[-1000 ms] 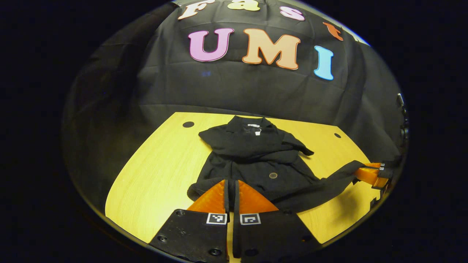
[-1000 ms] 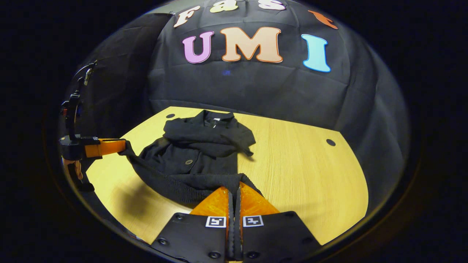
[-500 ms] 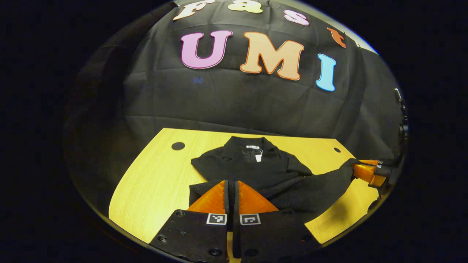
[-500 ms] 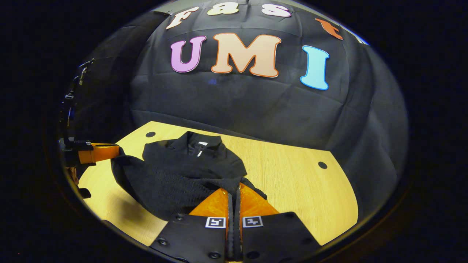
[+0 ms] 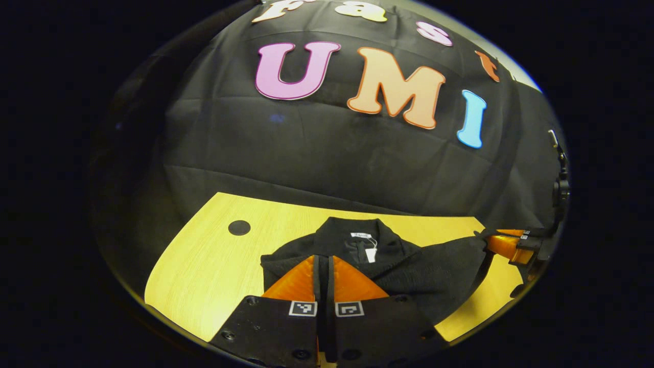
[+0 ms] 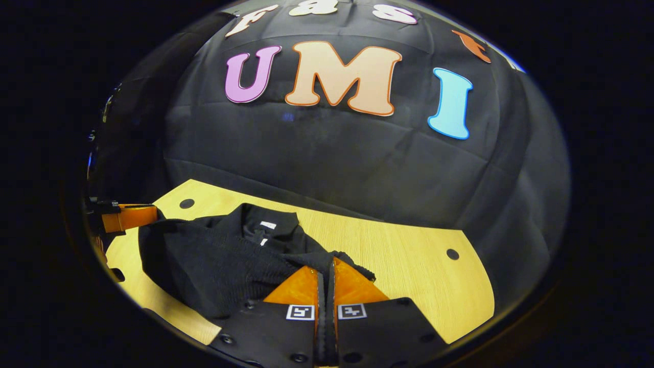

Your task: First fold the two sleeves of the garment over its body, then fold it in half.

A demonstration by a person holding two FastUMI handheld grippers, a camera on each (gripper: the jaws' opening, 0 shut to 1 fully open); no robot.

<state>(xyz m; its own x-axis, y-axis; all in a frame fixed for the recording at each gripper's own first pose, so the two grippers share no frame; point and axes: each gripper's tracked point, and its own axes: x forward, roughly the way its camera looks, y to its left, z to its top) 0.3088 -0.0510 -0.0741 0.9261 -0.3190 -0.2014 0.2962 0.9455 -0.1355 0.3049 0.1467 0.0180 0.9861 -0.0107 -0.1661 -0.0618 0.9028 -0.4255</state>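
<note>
left gripper [image 5: 323, 261] and right gripper [image 6: 326, 266] pinch garment [image 6: 214, 260] hem.

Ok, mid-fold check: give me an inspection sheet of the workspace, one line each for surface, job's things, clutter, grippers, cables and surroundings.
Surface: yellow wood-grain table with small dark round holes near its far corners.
Job's things: black garment, collar and white tag toward the wall, hem edge lifted over the body between both grippers.
Clutter: nothing seen.
Grippers: left gripper shut on the garment's hem corner; right gripper shut on the other corner; each shows at the edge of the other's view.
Cables: a thin dark one seems to rise above the right gripper in the left gripper view.
Surroundings: black cloth booth wall behind the table.
</note>
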